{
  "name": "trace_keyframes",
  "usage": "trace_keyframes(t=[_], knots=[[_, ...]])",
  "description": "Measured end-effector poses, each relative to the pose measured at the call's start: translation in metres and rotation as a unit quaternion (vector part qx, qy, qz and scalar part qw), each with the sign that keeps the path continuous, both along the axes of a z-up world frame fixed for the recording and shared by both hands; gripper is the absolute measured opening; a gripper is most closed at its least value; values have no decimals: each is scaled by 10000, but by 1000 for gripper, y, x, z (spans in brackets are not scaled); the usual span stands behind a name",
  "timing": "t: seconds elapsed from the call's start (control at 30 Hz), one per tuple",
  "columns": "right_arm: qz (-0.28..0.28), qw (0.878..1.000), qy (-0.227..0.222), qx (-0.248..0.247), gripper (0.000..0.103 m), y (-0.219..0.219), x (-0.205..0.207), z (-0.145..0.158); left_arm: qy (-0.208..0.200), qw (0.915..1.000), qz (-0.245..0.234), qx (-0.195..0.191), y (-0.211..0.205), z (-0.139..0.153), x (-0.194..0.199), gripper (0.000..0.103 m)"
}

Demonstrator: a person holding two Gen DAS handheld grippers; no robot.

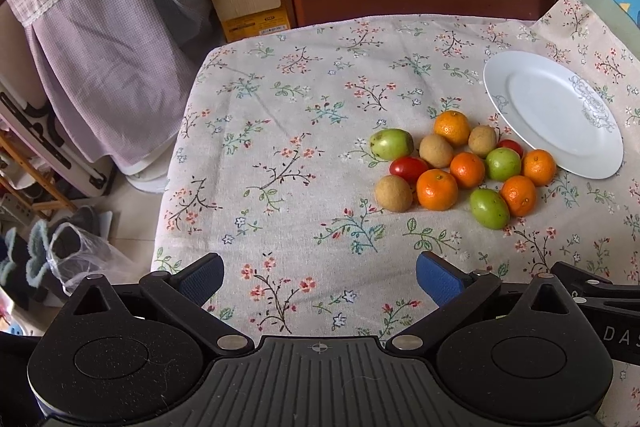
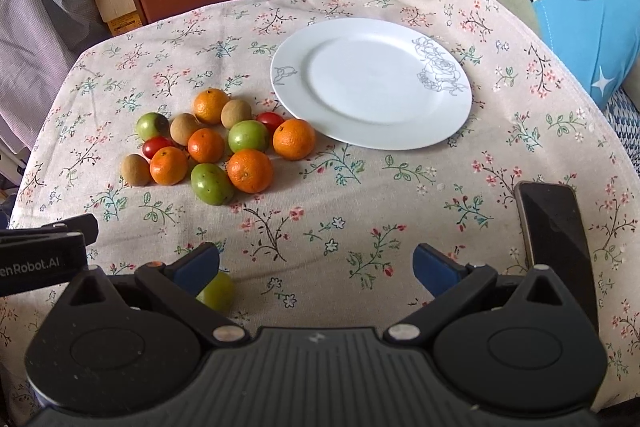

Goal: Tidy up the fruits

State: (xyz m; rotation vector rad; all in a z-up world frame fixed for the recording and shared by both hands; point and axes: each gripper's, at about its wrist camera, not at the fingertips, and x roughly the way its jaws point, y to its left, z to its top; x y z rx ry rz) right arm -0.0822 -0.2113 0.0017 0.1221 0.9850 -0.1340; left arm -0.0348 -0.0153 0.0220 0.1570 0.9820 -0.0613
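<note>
Both tongs, left (image 1: 320,281) and right (image 2: 316,267), spread apart and empty; fruit (image 2: 212,143) heaped ahead beside the bare plate (image 2: 452,131), likely to scatter if nudged, one green stray (image 2: 218,293) hidden under the right tongs.

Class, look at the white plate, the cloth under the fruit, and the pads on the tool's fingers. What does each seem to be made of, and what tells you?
Plate: probably glazed ceramic; smooth, glossy white with a printed grey rose.
Cloth: woven fabric, matte, with visible weave, creases and a floral print.
Pads: likely rubber or soft plastic; blue, finely textured, matte.
</note>
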Motion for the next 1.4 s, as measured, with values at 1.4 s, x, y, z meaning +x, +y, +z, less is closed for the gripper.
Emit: trace_keyframes(t=[1.4], knots=[[67, 9994, -242, -247, 102, 5, 1, -1, -87, 9999, -24, 108, -10, -3, -3, 103]])
